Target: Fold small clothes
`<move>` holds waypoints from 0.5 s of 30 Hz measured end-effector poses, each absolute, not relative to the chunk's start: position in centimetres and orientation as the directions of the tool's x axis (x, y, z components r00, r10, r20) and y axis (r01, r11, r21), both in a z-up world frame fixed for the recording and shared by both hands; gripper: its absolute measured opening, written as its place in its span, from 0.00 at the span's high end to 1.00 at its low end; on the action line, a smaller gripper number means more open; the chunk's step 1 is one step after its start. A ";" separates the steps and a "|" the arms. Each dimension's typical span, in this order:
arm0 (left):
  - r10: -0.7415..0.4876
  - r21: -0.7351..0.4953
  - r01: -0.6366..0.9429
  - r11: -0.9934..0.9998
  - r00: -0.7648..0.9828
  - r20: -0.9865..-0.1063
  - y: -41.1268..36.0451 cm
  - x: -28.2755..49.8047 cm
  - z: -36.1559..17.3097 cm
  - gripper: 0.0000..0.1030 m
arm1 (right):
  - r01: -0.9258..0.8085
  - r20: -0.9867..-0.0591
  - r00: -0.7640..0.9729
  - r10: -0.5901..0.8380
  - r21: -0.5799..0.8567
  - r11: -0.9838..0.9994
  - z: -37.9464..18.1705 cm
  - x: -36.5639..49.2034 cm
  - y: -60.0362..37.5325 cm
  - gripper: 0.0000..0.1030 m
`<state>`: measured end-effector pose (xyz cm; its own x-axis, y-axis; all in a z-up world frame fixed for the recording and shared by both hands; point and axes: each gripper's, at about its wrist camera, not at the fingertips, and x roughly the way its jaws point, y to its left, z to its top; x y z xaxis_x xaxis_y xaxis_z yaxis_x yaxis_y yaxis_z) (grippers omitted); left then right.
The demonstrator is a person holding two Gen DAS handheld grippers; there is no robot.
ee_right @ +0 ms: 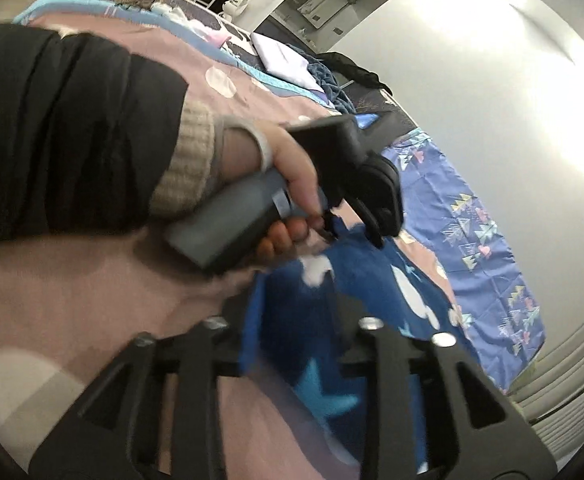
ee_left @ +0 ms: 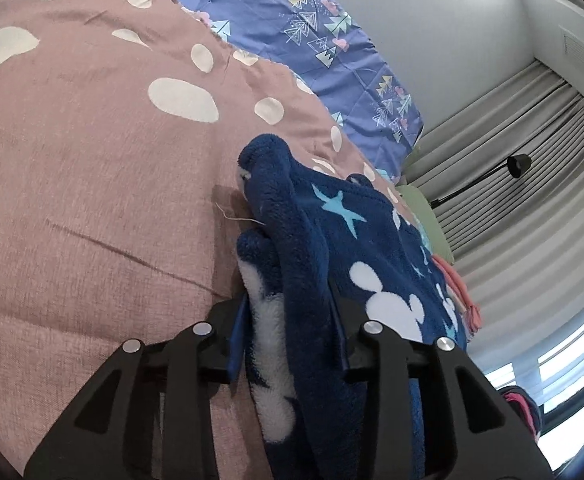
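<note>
A fluffy navy fleece garment (ee_left: 331, 248) with white mouse heads and light-blue stars lies bunched at lower centre, pinched by both the left gripper (ee_left: 292, 320) and the right gripper (ee_right: 292, 344).

Pink spotted bedspread (ee_left: 92, 184), blue tree-print sheet (ee_left: 331, 40), grey curtains (ee_left: 511, 184)
</note>
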<state>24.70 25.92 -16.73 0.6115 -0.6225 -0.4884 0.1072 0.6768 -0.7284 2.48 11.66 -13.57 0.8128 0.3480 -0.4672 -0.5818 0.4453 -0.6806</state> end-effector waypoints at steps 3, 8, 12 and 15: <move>-0.630 -0.734 0.111 0.670 0.608 -0.483 26.0 24.8 -16.8 0.64 | -0.573 -0.480 0.819 0.314 -0.706 0.415 -14.8 1.6 10.8 0.65; -0.635 -0.726 0.117 0.677 0.592 -0.497 26.0 25.6 -17.0 0.62 | -0.527 -0.447 0.849 0.281 -0.749 0.402 -15.4 2.4 11.8 0.56; -0.625 -0.727 0.097 0.679 0.596 -0.504 26.4 27.7 -16.9 0.64 | -0.485 -0.400 0.873 0.280 -0.780 0.395 -15.8 3.8 13.7 0.64; -0.641 -0.764 0.104 0.637 0.621 -0.450 27.2 27.8 -17.4 0.77 | -0.505 -0.421 0.861 0.284 -0.775 0.380 -16.6 3.4 14.6 0.83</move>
<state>27.78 27.19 -17.40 0.6212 -0.6413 -0.4504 0.1044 0.6373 -0.7635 3.38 14.58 -16.58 0.8612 0.2841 -0.4214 -0.5047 0.3800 -0.7752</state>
